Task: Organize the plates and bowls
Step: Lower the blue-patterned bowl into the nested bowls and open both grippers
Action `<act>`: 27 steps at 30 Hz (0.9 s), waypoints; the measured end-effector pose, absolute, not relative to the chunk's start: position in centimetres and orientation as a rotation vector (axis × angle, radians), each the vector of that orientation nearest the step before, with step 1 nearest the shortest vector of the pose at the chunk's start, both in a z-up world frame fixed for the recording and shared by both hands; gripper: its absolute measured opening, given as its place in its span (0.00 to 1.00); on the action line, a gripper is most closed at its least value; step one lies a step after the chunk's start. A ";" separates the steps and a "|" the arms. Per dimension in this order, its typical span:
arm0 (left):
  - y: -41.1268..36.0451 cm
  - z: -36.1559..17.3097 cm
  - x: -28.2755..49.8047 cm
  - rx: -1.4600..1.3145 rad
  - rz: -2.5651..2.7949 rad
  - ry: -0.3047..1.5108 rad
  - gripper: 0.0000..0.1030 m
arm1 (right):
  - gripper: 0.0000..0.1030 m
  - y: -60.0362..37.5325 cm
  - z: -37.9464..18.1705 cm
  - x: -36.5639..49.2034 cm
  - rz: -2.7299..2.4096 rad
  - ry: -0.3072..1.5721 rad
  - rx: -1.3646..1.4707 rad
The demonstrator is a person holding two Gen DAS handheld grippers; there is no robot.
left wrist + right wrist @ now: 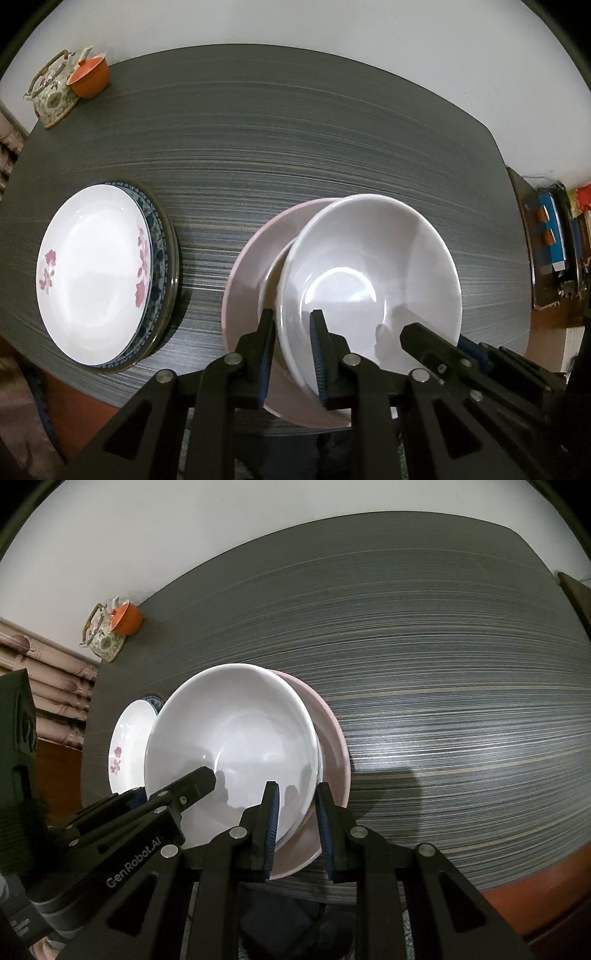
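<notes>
A large white bowl (pixel 369 269) sits tilted inside a pink bowl (pixel 247 280) near the table's front edge. My left gripper (pixel 293 354) is shut on the white bowl's near left rim, one finger inside and one outside. My right gripper (pixel 297 830) straddles the white bowl's (pixel 236 738) near right rim, above the pink bowl (pixel 332 746); its jaws stand a little apart and I cannot tell if they press the rim. A stack of plates, topped by a white plate with pink flowers (pixel 92 273), lies to the left.
A patterned teapot (pixel 51 92) and an orange cup (pixel 90 75) stand at the far left corner of the dark striped table (pixel 295 147). A shelf with small items (pixel 554 240) is off the table's right side.
</notes>
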State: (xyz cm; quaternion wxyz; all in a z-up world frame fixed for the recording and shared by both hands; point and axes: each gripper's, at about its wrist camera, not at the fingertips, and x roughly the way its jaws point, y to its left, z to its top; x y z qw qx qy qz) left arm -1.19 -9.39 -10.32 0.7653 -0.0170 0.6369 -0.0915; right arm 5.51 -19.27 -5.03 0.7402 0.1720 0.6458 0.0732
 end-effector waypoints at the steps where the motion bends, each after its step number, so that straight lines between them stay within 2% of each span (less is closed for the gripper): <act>1: -9.4 -10.3 -1.2 -0.034 -0.200 1.384 0.19 | 0.20 -19.3 -5.0 5.5 0.161 1.417 0.378; 9: -10.3 -9.9 -1.4 0.019 -0.180 1.370 0.20 | 0.20 -19.8 -5.0 5.4 0.165 1.420 0.390; 12: -10.9 -9.6 -1.4 0.061 -0.166 1.359 0.27 | 0.20 -19.9 -4.7 5.4 0.169 1.416 0.392; 27: -11.1 -8.7 -2.0 0.091 -0.172 1.282 0.27 | 0.20 -20.2 -3.7 5.2 0.182 1.390 0.396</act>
